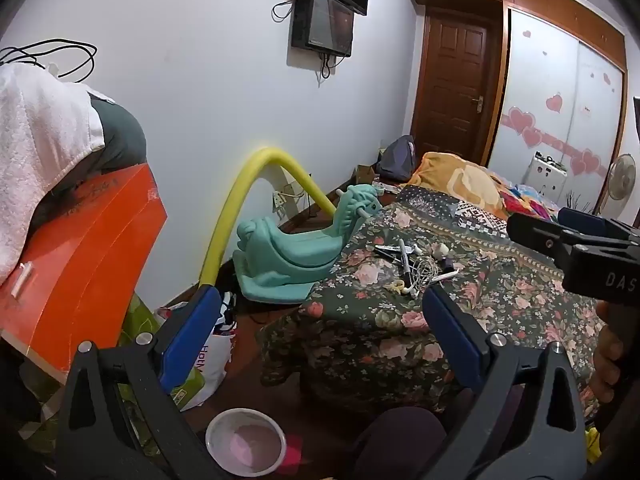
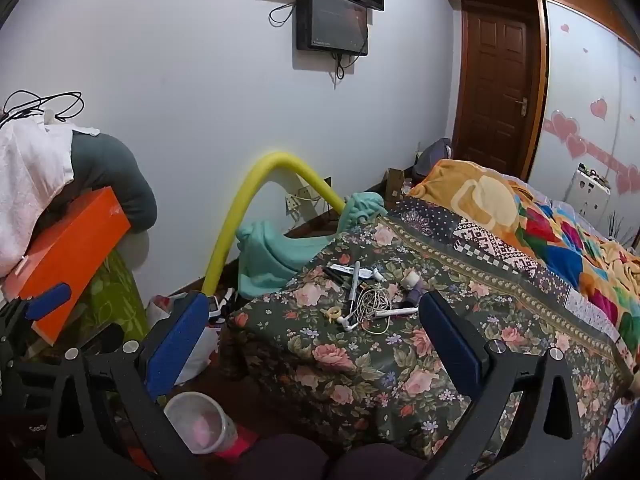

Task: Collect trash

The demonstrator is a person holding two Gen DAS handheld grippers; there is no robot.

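A bedroom corner, seen from two handheld grippers tilting down toward a bed. The left gripper (image 1: 324,304) is hovering with its blue-padded fingers (image 1: 188,340) spread wide apart, holding nothing. The right gripper (image 2: 312,312) is likewise standing fully apart and empty, and it is also showing at 3 o'clock in the left wrist view.

The trash is lying as a small pile of clutter (image 2: 368,296) on the dark floral bedspread (image 2: 360,368), just past the right gripper's fingertips at 12 o'clock: a white marker (image 2: 354,284), a tangle of white earphone cable (image 2: 374,304), a small yellow ring-shaped piece (image 2: 332,314) and a few small bits too small to tell.

A white bin (image 1: 246,434) with a pale liner is sitting on the floor at 6 o'clock, below the left gripper. At 10 o'clock of the pile, a teal rocking toy (image 1: 296,248) is standing beside the bed, with a yellow foam tube (image 1: 240,200) arching over it. An orange box (image 1: 76,264) is resting at 9 o'clock under a white towel (image 1: 36,148).
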